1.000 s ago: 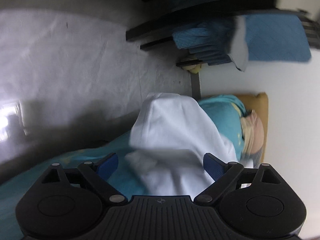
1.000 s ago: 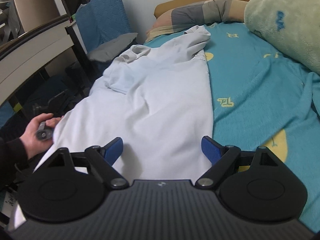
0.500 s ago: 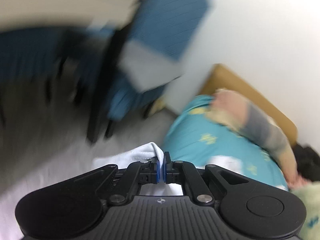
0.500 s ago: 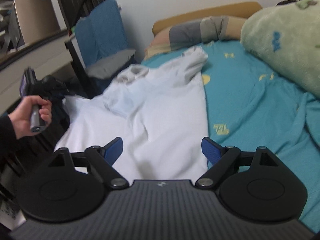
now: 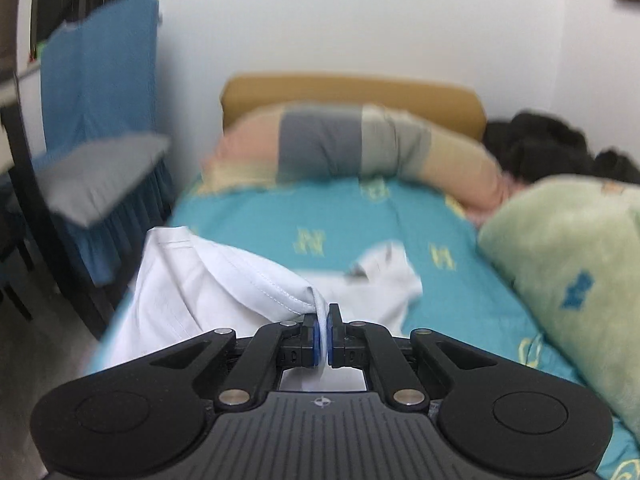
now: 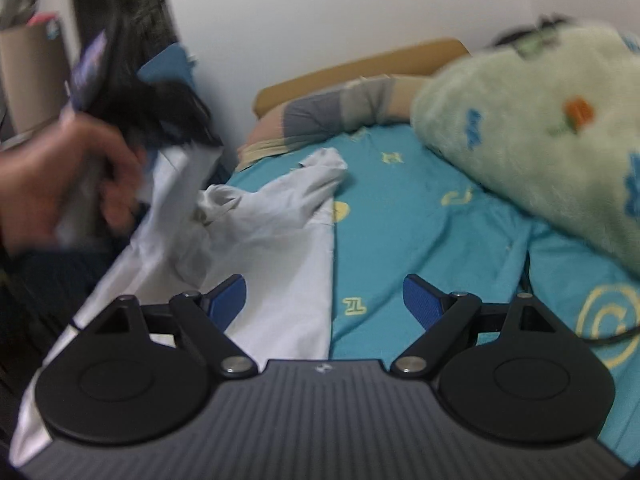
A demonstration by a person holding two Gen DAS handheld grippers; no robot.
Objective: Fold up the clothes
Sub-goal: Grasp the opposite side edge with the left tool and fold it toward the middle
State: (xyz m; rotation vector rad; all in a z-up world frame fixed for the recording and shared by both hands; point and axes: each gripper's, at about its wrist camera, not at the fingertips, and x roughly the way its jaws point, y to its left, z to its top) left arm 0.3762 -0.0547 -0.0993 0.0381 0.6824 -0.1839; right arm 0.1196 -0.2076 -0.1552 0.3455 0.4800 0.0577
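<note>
A white shirt (image 6: 272, 248) lies along the left side of a bed with a teal sheet (image 6: 420, 220). My left gripper (image 5: 323, 334) is shut on a hemmed edge of the white shirt (image 5: 224, 284), which hangs from the blue pads, lifted off the bed. In the right wrist view a blurred hand (image 6: 60, 176) holds that gripper high at the left, with the cloth rising to it. My right gripper (image 6: 324, 296) hovers open over the shirt's right edge; nothing sits between its fingers.
A striped pillow (image 5: 352, 152) and a tan headboard (image 5: 352, 92) stand at the far end of the bed. A green fleece blanket (image 6: 540, 132) fills the right side. A chair with blue cloth (image 5: 96, 80) and dark furniture flank the bed's left.
My left gripper closed on the shirt's edge, rolled upright and swung up and toward the bed, lifting the cloth. The right gripper rose slightly and stayed open.
</note>
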